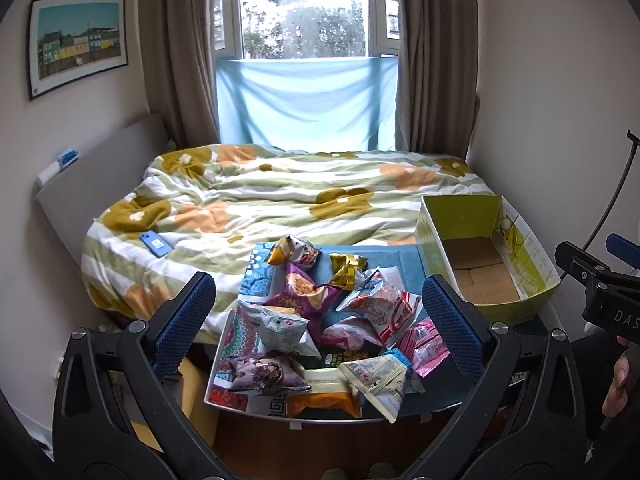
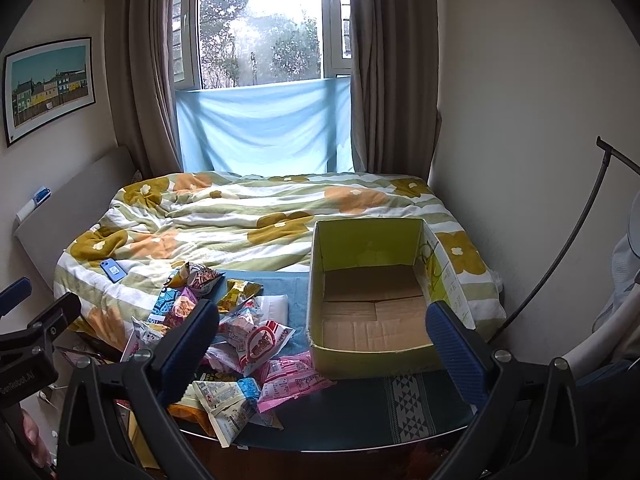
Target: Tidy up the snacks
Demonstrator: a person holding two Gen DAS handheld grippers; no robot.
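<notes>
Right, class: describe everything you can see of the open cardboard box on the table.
The cardboard box is open-topped, yellow-green outside with printed drawings and text on its right wall, plain brown inside. Its floor is made of folded flaps and holds nothing. It stands upright on the dark table mat, its far side towards the bed, right of the snack pile. No packet or gripper touches it.

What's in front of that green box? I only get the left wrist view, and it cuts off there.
Observer: A bare stretch of dark cloth, crossed by a black-and-white triangle strip.
Operator: Is the box's near end empty too?
Observer: Yes, the whole floor of the box shows as bare cardboard.
Operator: Where's the other tool pointing?
Observer: The right gripper is open, with one finger over the snack pile and the other in front of the box's right corner.
</notes>
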